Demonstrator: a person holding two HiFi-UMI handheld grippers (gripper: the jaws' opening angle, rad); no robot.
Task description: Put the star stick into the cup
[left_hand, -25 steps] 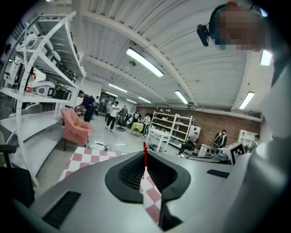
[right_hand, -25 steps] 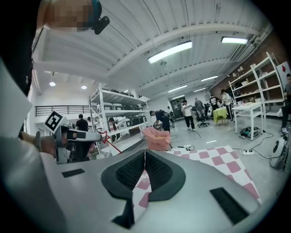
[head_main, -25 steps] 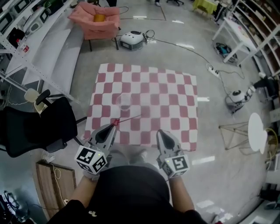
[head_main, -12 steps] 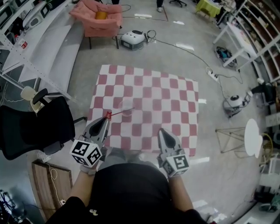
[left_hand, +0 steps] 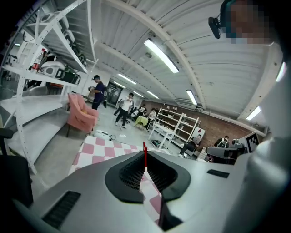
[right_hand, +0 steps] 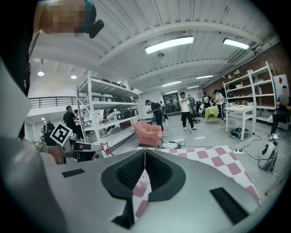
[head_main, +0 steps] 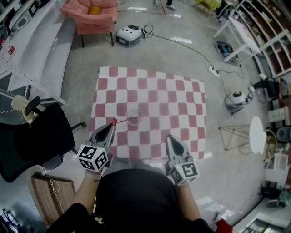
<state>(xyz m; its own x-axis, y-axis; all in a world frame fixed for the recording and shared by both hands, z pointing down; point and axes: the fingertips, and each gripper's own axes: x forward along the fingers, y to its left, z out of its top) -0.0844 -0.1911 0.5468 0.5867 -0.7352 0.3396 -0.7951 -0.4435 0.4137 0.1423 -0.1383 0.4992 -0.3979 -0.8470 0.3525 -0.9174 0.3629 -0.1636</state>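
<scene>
My left gripper (head_main: 110, 126) is shut on a thin red star stick (head_main: 119, 121). The star sits just past the jaw tips and the thin end points right toward a clear cup (head_main: 134, 116). The cup stands upright on the red-and-white checkered cloth (head_main: 173, 95) and looks faint. In the left gripper view the stick (left_hand: 145, 154) rises from between the closed jaws of the left gripper (left_hand: 145, 167). My right gripper (head_main: 171, 137) hovers over the cloth's near edge, shut and empty, its jaws (right_hand: 144, 154) meeting with nothing between. The right gripper view shows the star (right_hand: 107, 148) at the left gripper's tip.
The cloth lies on a grey floor. A black office chair (head_main: 32, 136) stands to its left and a wooden board (head_main: 50, 195) lies nearer me. A pink armchair (head_main: 93, 11) and a white machine (head_main: 128, 34) are beyond, a round white table (head_main: 257, 134) at right.
My left gripper has carried the stick up and left, then in toward the cup, so its thin end now lies by the cup's rim. The right gripper has kept its place.
</scene>
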